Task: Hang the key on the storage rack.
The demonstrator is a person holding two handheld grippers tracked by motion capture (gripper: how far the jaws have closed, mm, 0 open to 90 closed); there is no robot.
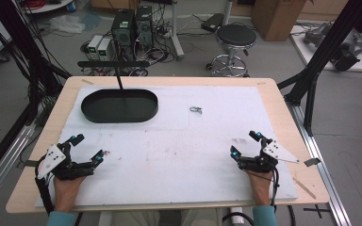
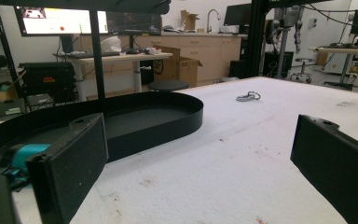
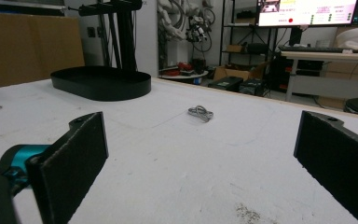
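Note:
A small silvery metal clip (image 1: 196, 110) lies on the white mat, right of centre and towards the far side; it is also in the left gripper view (image 2: 248, 96) and the right gripper view (image 3: 201, 113). A black oval tray (image 1: 119, 105) sits at the far left of the mat, its rim (image 2: 168, 121) close ahead of the left jaws and its wall (image 3: 100, 84) far off to the right gripper's left. My left gripper (image 1: 87, 148) rests open at the near left. At the near right my right gripper (image 1: 245, 142) is open too. Nothing sits between either pair of jaws.
A thin black post (image 1: 119, 79) with a crossbar rises behind the tray. The white mat (image 1: 179, 150) covers most of the wooden table (image 1: 283, 108). Beyond the far edge stand a stool (image 1: 235, 37) and computer boxes (image 1: 132, 26). Black frame struts (image 1: 320, 56) flank the right side.

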